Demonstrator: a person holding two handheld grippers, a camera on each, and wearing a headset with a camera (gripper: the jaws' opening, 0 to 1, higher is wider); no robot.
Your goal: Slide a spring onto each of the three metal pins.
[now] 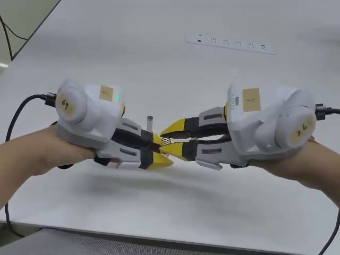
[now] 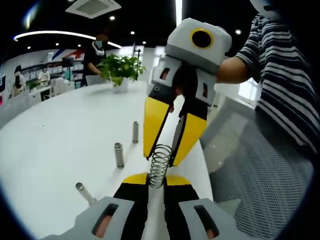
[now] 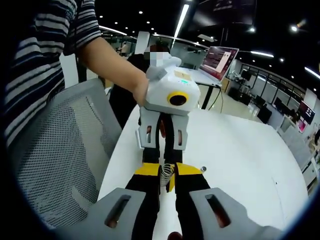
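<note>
Spring [image 2: 160, 165] is held in the air over the white worktop [image 2: 55, 145], one end pinched in the narrow left tool [image 2: 156, 180]. The right tool [image 3: 167, 171] straddles its other end; whether it grips, I cannot tell. The far pin [image 2: 135, 131] and middle pin [image 2: 118, 155] look already coiled, while the near pin [image 2: 82, 191] stands bare, so one seems left. A power strip [image 1: 230, 44] lies farther off, and a potted plant [image 2: 120, 67] and mesh chair [image 2: 250, 165] sit in a lit open office.

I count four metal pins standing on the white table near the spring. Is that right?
Not quite. Three metal pins, not four, stand on the white table near the spring. The left gripper view shows them.
</note>
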